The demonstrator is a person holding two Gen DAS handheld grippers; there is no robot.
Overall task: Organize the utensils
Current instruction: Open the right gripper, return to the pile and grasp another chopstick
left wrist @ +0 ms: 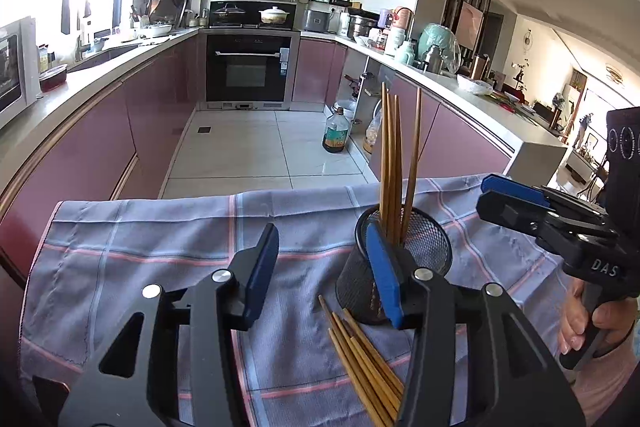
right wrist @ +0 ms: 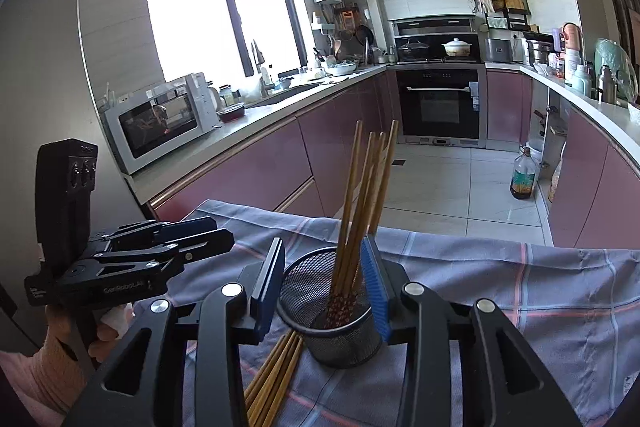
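Your left gripper point(left wrist: 322, 269) sits low over the desk point(left wrist: 140, 251), jaws parted, nothing between the pads. The checked grey-blue cloth point(left wrist: 160, 235) with pink and pale lines shows in the gap. Its right finger point(left wrist: 384, 279) stands in front of the black mesh cup point(left wrist: 430, 247) in the left wrist view; whether it touches the cup, you cannot tell.

Mesh cup upright on the cloth. Several chopsticks point(left wrist: 394, 163) stand in it, tips up, leaning a little apart. A second bundle of loose chopsticks point(left wrist: 360, 355) lies flat on the cloth just beside the cup's base, on your side, running under the left gripper's right finger.

Your right gripper point(right wrist: 328, 287) is also parted, and the mesh cup point(right wrist: 332, 331) sits between its two blue pads point(right wrist: 270, 287). Narrow gaps seem to show on both sides, so the jaws bracket the cup without clamping it. Standing chopsticks point(right wrist: 360, 195) rise between the pads. Loose chopsticks point(right wrist: 276, 375) lie below the left pad.

Each wrist view shows the other gripper from the side: the right one point(left wrist: 516, 203) at the far right, the left one point(right wrist: 168, 247) at the far left, each with a hand point(left wrist: 580, 323) on its grip. Pink sleeve point(right wrist: 24, 379) at the left wrist.

Behind: pink kitchen cabinets point(right wrist: 248, 179), tiled floor point(left wrist: 240, 147).
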